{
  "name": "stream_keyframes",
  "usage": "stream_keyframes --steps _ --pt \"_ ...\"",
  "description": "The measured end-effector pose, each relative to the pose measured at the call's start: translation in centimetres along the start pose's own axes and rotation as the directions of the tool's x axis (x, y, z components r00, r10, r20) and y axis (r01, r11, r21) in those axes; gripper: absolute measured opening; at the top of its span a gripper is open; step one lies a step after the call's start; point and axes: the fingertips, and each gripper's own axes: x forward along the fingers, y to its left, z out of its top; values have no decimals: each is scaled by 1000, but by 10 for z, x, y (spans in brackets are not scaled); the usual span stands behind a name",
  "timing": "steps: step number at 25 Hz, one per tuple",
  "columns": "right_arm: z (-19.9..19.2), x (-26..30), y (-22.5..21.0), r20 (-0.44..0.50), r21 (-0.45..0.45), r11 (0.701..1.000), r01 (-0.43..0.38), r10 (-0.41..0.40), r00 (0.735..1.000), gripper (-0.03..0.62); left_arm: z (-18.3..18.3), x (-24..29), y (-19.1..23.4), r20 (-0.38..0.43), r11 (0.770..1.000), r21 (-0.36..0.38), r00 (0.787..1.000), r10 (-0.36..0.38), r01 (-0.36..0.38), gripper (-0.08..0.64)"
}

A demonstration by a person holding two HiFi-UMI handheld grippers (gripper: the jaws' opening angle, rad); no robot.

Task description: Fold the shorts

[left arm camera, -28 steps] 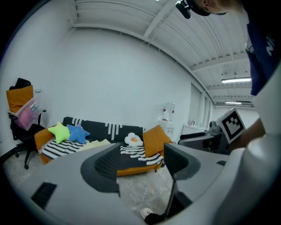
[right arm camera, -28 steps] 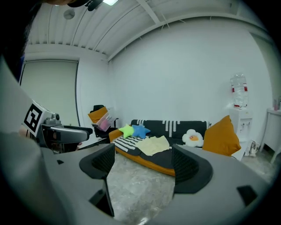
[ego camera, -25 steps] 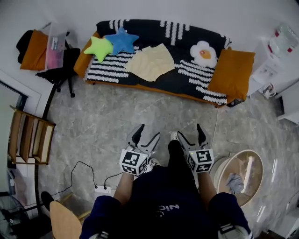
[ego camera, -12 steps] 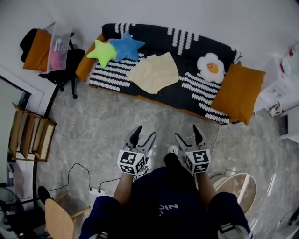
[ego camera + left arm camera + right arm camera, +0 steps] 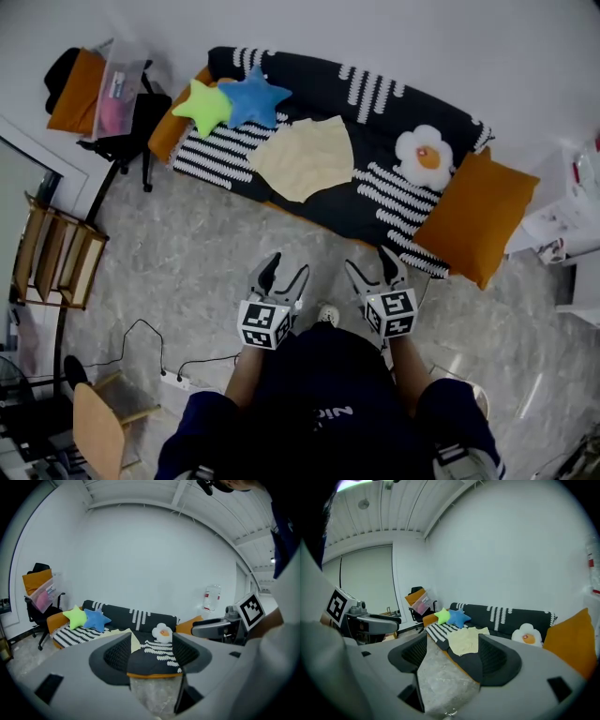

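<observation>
Pale yellow shorts (image 5: 305, 157) lie spread flat on the seat of a black sofa (image 5: 375, 192) with white stripes. They also show in the left gripper view (image 5: 134, 641) and the right gripper view (image 5: 465, 641). Both grippers are held side by side over the grey floor, short of the sofa and pointing at it. My left gripper (image 5: 286, 267) is open and empty, its jaws a little narrower than a second ago. My right gripper (image 5: 369, 262) is open too, and its jaws have just been closing with nothing between them.
A green star pillow (image 5: 203, 103), a blue star pillow (image 5: 251, 94) and an egg pillow (image 5: 425, 155) lie on the sofa, with an orange cushion (image 5: 478, 216) at its right end. An office chair (image 5: 127, 131), a wooden rack (image 5: 52, 262), a power strip (image 5: 173, 378) and a wooden chair (image 5: 98, 431) stand left.
Both grippers and the person have moved toward the sofa, which now sits nearer. The round table at the lower right has left the view. The right jaws have narrowed slightly.
</observation>
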Motion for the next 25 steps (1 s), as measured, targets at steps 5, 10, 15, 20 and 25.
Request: stream_keyframes --steps 5,10,15,20,25 --pt "-9 9 -13 -30 20 1000 -23 23 999 330 1 18 0 -10 1000 -7 1000 20 -20 273" --pt "-8 15 -22 -24 50 999 -18 19 1000 324 10 34 1 -13 1000 6 1000 12 -12 272" --pt "-4 21 -25 -10 67 998 9 -8 1000 316 12 46 7 -29 1000 19 999 -18 18 270" --pt "-1 39 -33 -4 121 991 59 -59 998 311 16 74 25 -61 997 26 996 -72 74 267" --pt "6 77 -54 -23 171 976 136 -134 991 303 31 117 59 -89 989 64 988 -129 135 267"
